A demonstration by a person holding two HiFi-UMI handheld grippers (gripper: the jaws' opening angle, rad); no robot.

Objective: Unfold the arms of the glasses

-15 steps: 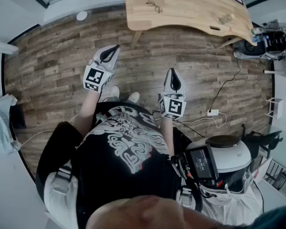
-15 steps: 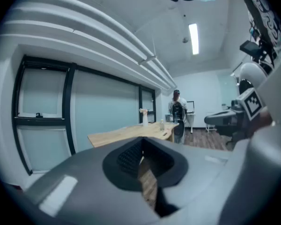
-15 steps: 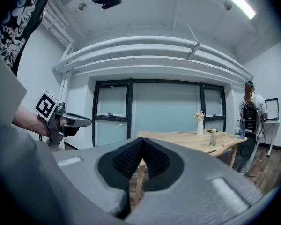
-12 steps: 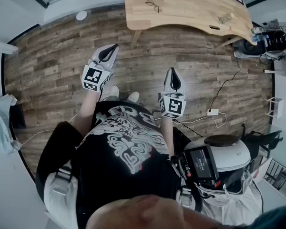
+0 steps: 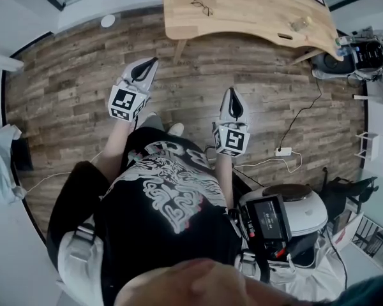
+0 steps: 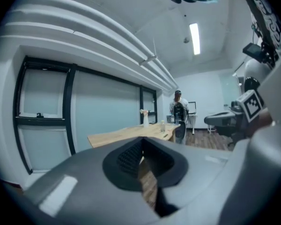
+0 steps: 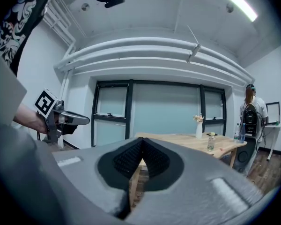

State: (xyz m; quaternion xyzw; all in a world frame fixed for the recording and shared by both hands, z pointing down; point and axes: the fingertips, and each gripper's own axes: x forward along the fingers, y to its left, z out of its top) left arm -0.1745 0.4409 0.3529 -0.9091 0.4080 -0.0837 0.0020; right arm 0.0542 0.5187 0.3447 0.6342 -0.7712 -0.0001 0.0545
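L gripper (image 5: 150,64), R gripper (image 5: 233,97) shut, barely moved; glasses (image 5: 202,7) drift left.

Pale wooden table (image 5: 255,11), glasses (image 5: 202,7) near its left end, small jar (image 5: 299,25) farther right.

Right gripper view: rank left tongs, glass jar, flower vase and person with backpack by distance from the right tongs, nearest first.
1. left tongs: close by at the left, held in the air.
2. glass jar: toward the front of the table, right of centre.
3. flower vase: further back on the same table.
4. person with backpack: beyond the table, far right.
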